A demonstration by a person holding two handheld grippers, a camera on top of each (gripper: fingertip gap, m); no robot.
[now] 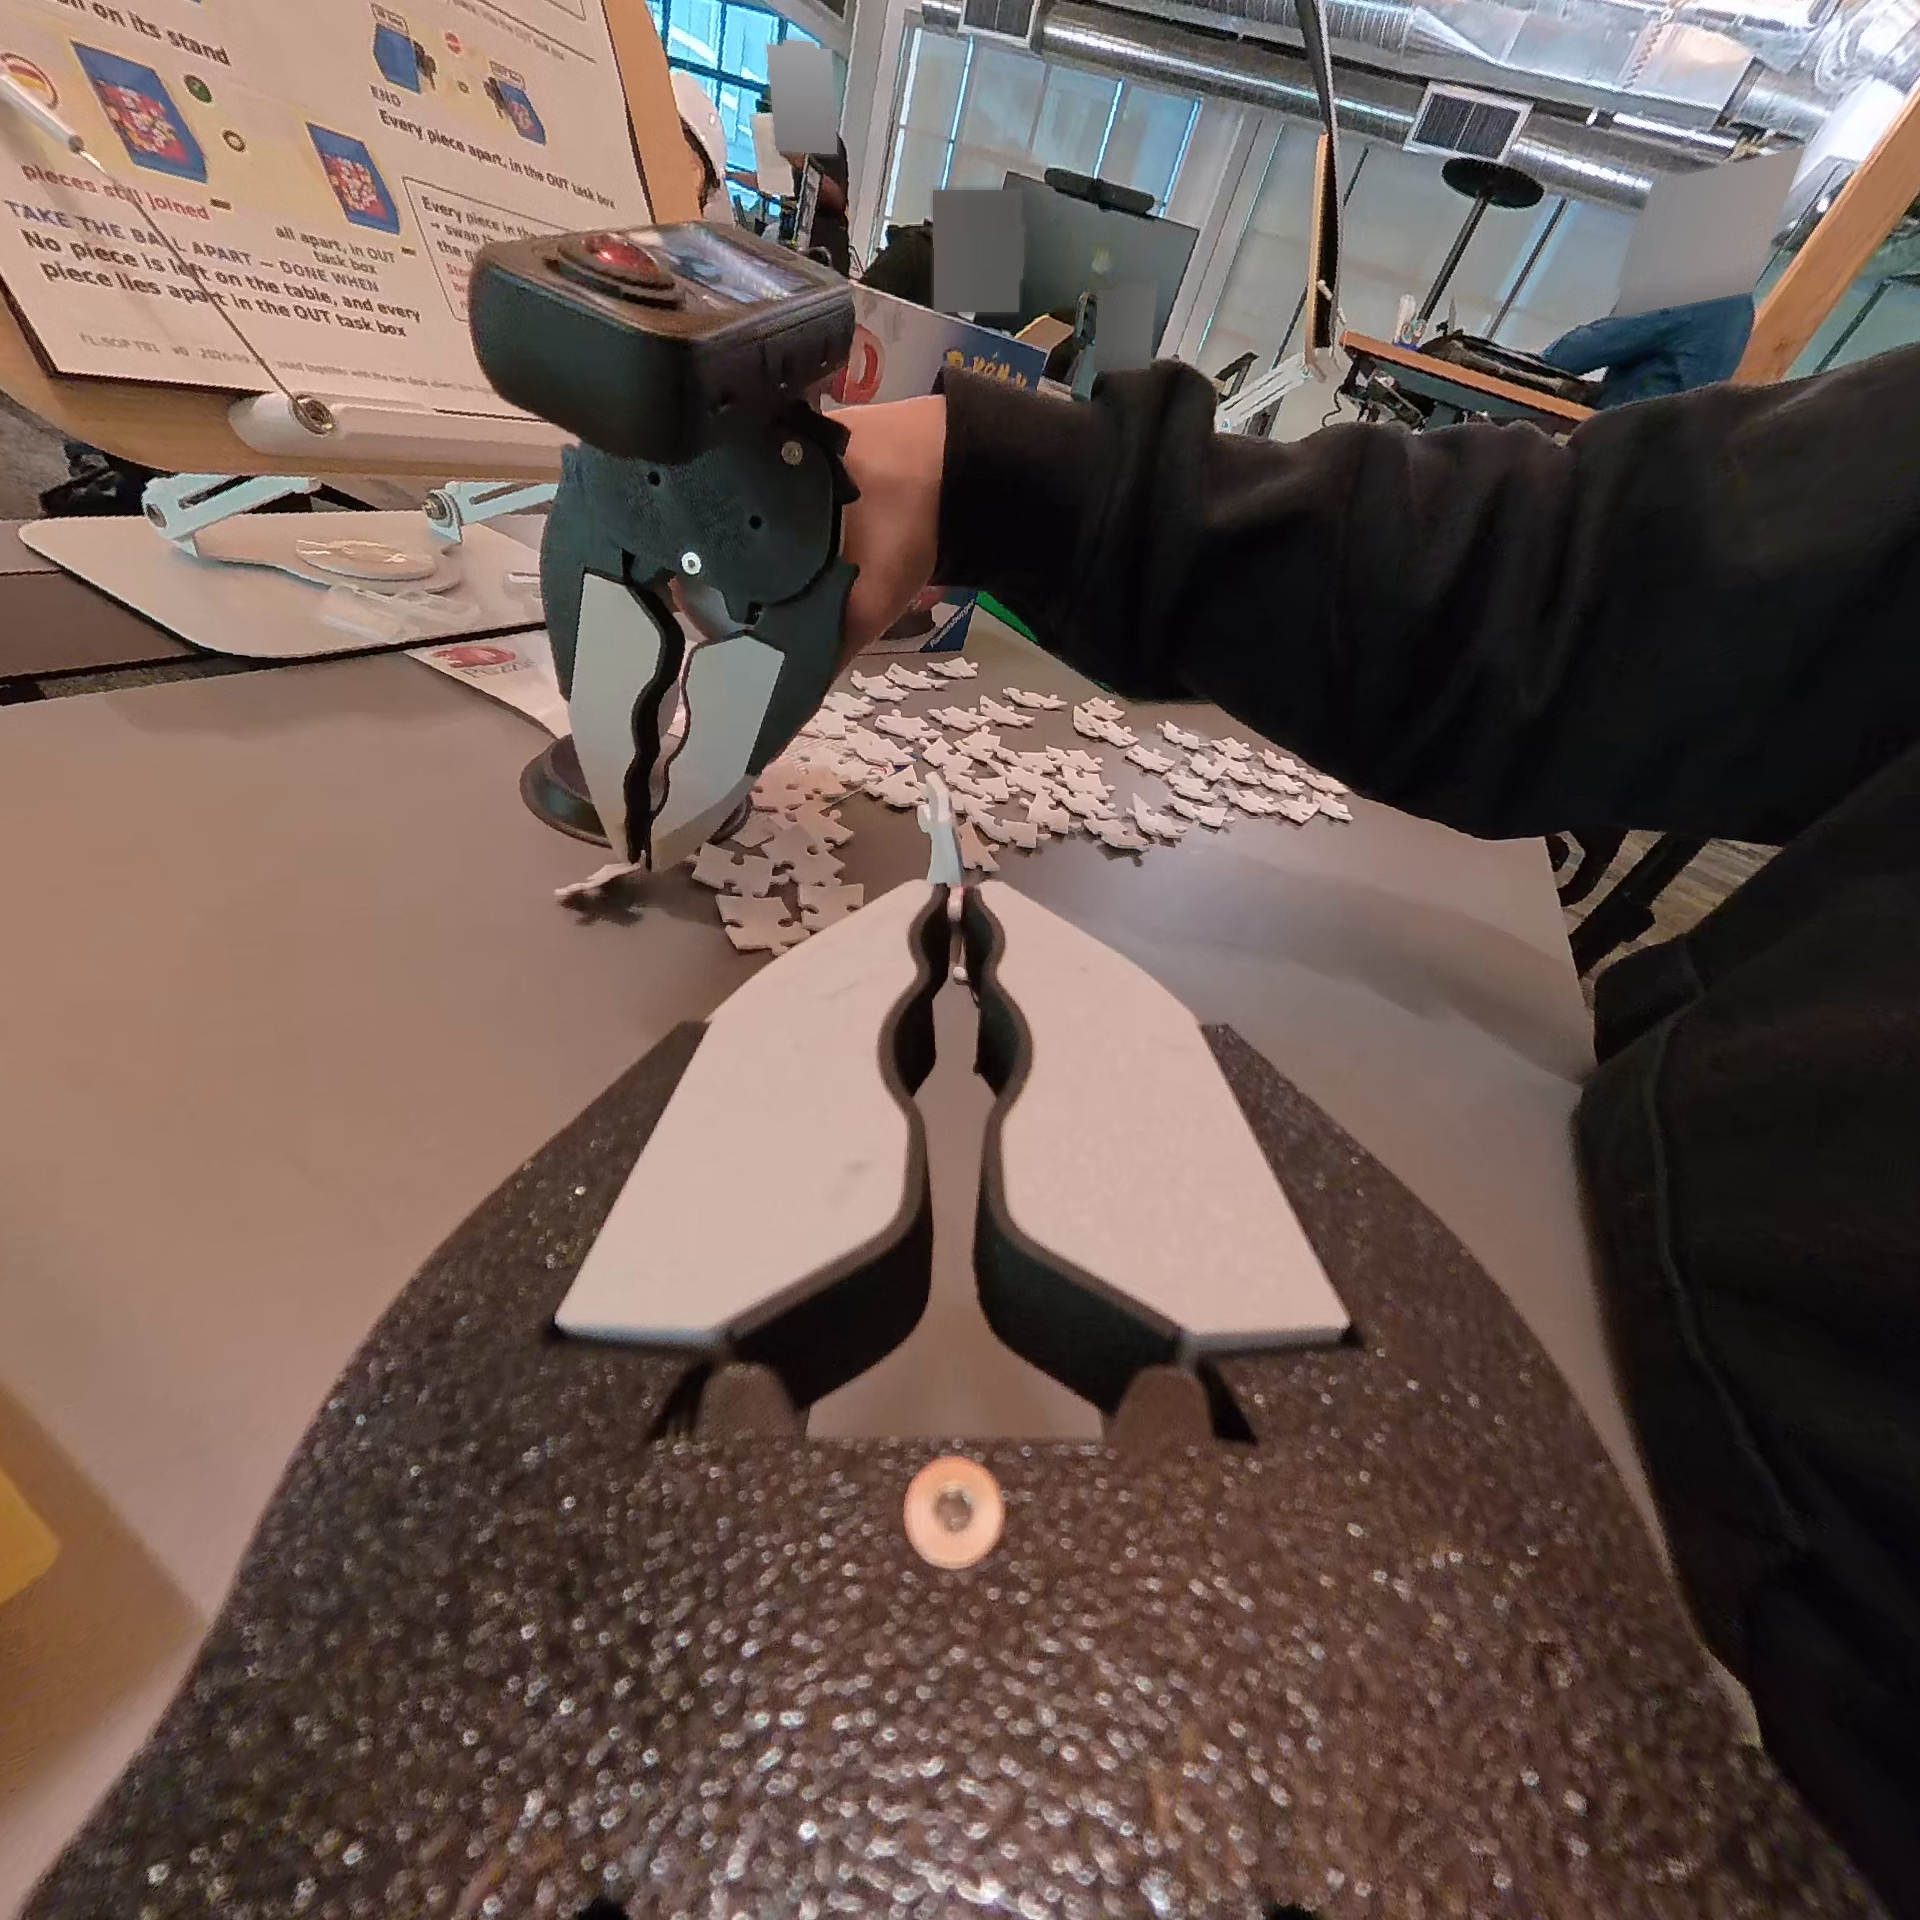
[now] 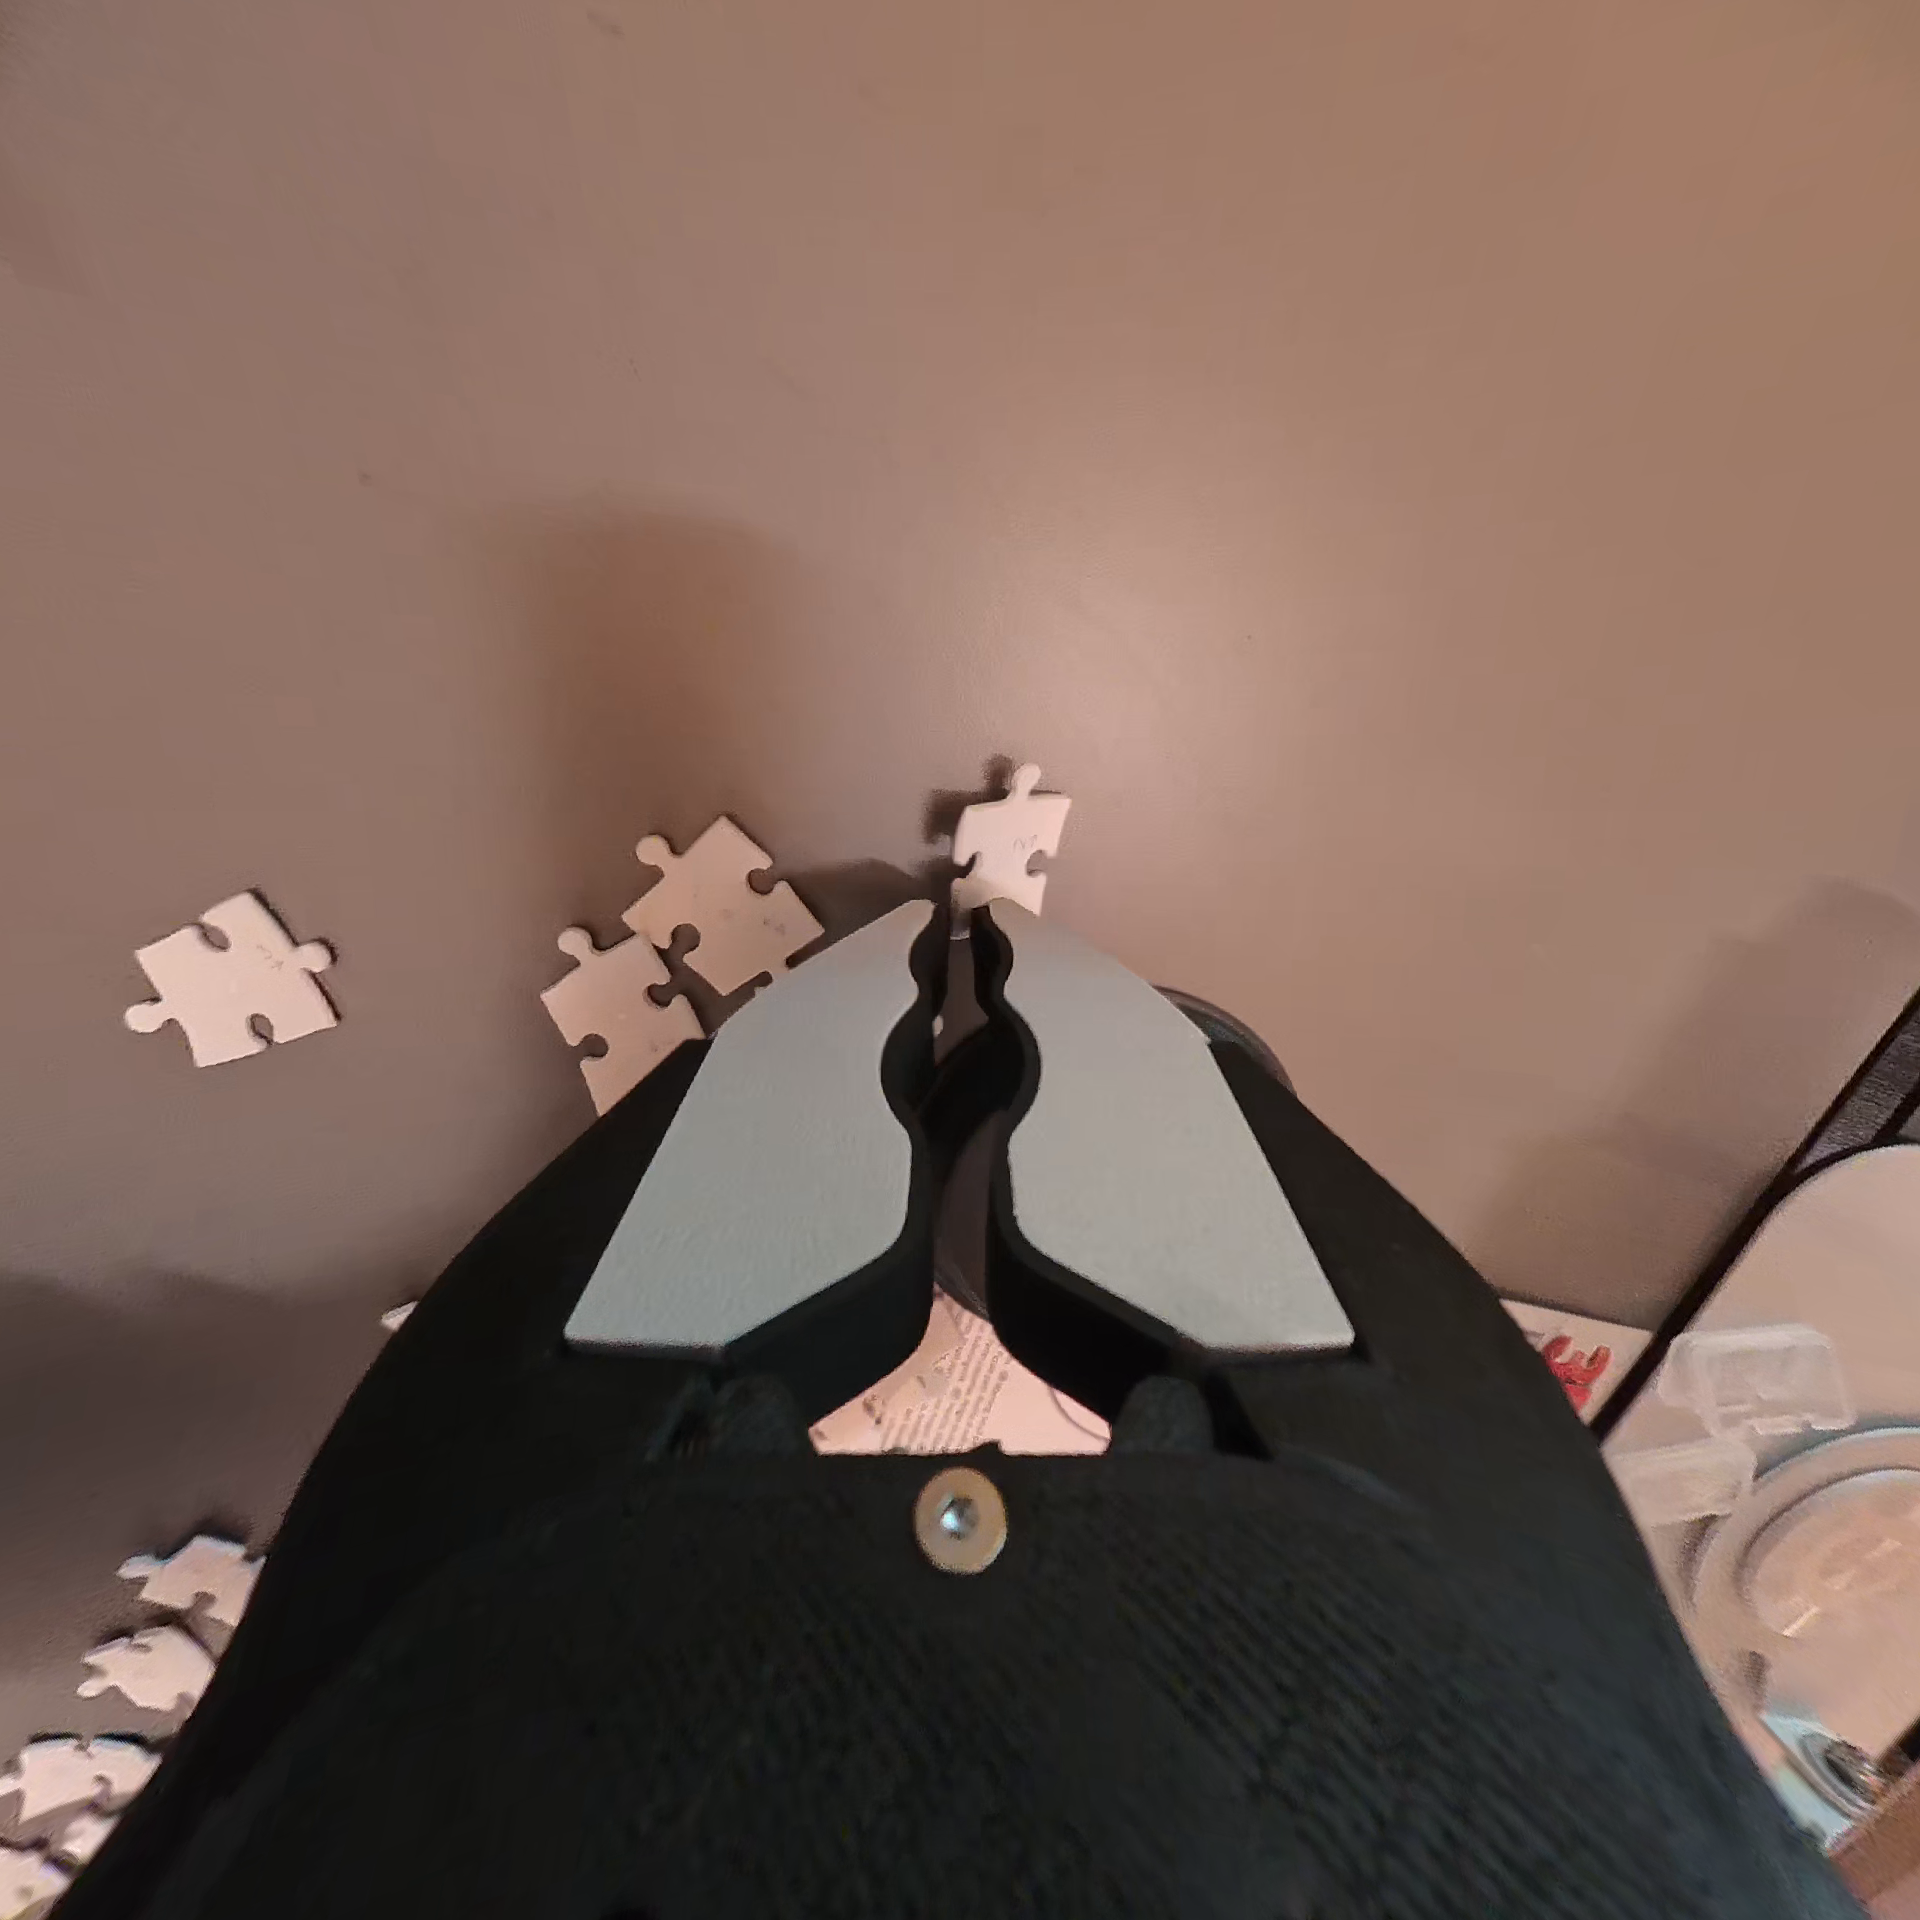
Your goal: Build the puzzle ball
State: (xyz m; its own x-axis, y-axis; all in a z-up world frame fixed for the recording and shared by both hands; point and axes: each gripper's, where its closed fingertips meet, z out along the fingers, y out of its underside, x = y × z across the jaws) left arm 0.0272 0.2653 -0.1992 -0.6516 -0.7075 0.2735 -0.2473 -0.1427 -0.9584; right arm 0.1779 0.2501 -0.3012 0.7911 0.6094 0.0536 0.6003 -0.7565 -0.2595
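Two puzzle pieces are off the table, one pinched in each gripper. The left gripper (image 1: 958,902) clamps a white piece (image 1: 941,836) by its lower edge; it stands on edge, long axis straight up from the fingertips, thin side toward the camera. The right gripper (image 2: 964,914) grips another piece (image 2: 1010,844) by one corner, its blank white face turned to its own camera, one knob pointing up and away from the tips. In the left wrist view that same gripper (image 1: 636,854) tilts steeply down at the table (image 1: 312,935), its piece (image 1: 587,883) lying nearly flat just above the surface.

Both sets of jaws are drawn almost fully together, only the thickness of a piece between the tips.

Most of the loose pieces (image 1: 1039,758) lie blank side up in a scattered pile beyond the left gripper, under the black sleeve (image 1: 1403,582) of the person's arm — a few (image 1: 769,894) trail forward toward the right gripper. From the right wrist view three loose pieces (image 2: 717,914) lie just left of the fingers, two of them touching, the third apart, and more crowd the lower left corner.

Open grey table spreads to the left of the left gripper and ahead of the right one. A dark round stand (image 1: 566,795) sits right behind the right gripper's tips, a printed sheet (image 2: 951,1392) lies under it, and an instruction board (image 1: 312,187) on a white base blocks the far left. The table's right edge drops off near the person's body.
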